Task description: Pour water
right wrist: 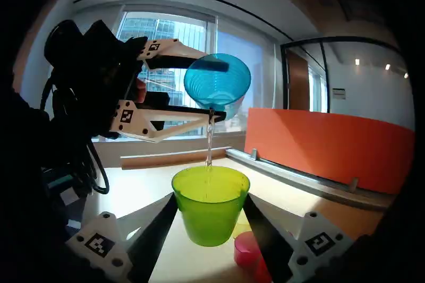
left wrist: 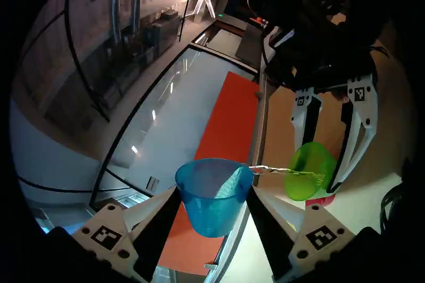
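My left gripper (left wrist: 214, 198) is shut on a blue plastic cup (left wrist: 213, 196), tipped on its side. A thin stream of water (left wrist: 271, 169) runs from its rim into a green plastic cup (left wrist: 309, 170). In the right gripper view, my right gripper (right wrist: 210, 209) is shut on the green cup (right wrist: 211, 209), held upright just above the table. The blue cup (right wrist: 217, 85) hangs tilted above it in the left gripper (right wrist: 215, 85), and the water stream (right wrist: 209, 142) falls straight into the green cup's mouth.
A pink cup (right wrist: 247, 250) stands on the pale table (right wrist: 143, 187) right beside the green one. An orange partition panel (right wrist: 334, 145) runs along the table's far side. Large windows (right wrist: 159, 33) lie behind. A hand and cables (right wrist: 79, 123) are at left.
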`<state>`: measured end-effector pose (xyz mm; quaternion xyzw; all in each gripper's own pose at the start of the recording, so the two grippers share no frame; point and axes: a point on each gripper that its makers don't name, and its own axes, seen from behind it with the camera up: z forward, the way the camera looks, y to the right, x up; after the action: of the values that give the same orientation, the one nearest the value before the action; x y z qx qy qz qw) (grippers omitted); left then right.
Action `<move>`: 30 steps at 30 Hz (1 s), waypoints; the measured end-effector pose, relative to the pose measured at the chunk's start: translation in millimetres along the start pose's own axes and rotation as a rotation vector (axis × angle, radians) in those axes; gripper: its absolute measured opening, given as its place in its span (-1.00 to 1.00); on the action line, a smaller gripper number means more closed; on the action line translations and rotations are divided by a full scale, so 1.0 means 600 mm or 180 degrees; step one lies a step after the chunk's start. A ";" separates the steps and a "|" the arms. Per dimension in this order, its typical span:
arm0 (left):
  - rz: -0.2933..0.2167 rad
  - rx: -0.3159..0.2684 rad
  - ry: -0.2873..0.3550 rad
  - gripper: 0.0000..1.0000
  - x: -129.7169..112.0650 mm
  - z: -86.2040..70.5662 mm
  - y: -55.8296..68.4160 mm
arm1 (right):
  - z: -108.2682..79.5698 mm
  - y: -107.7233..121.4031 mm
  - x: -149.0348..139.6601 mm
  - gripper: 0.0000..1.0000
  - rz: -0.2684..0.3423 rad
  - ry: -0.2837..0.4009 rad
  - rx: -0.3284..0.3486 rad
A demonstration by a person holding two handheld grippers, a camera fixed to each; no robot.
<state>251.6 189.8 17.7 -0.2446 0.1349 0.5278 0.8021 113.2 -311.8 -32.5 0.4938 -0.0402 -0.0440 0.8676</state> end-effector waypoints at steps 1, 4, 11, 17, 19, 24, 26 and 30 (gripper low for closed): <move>0.0006 0.0005 -0.0004 0.67 -0.001 0.000 0.000 | 0.000 0.000 0.000 0.75 0.0001 -0.0001 0.0001; 0.0020 0.0014 -0.0013 0.67 -0.002 -0.001 0.000 | 0.001 0.000 0.001 0.75 -0.0002 -0.0002 0.0001; 0.0088 0.0016 0.0007 0.67 0.000 -0.004 0.001 | 0.001 0.001 -0.001 0.75 -0.0003 -0.0004 -0.0002; 0.0139 0.0031 0.0019 0.67 0.002 -0.002 0.000 | 0.001 0.002 -0.001 0.75 -0.0001 -0.0001 -0.0004; 0.0157 0.0043 0.0027 0.67 0.005 -0.002 -0.003 | 0.001 0.003 -0.001 0.75 -0.0002 -0.0001 -0.0006; 0.0219 0.0065 0.0050 0.67 0.008 -0.001 -0.007 | 0.002 0.004 -0.001 0.75 -0.0006 0.0002 -0.0010; 0.0240 0.0061 0.0052 0.67 0.009 0.000 -0.007 | 0.002 0.004 -0.001 0.75 -0.0001 0.0004 -0.0011; 0.0279 0.0058 0.0072 0.67 0.011 0.000 -0.003 | 0.003 0.005 -0.001 0.75 0.0000 0.0013 -0.0015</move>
<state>255.9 194.3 15.3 -0.2371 0.1593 0.5583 0.7789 112.9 -311.5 -28.9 0.4918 -0.0383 -0.0431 0.8688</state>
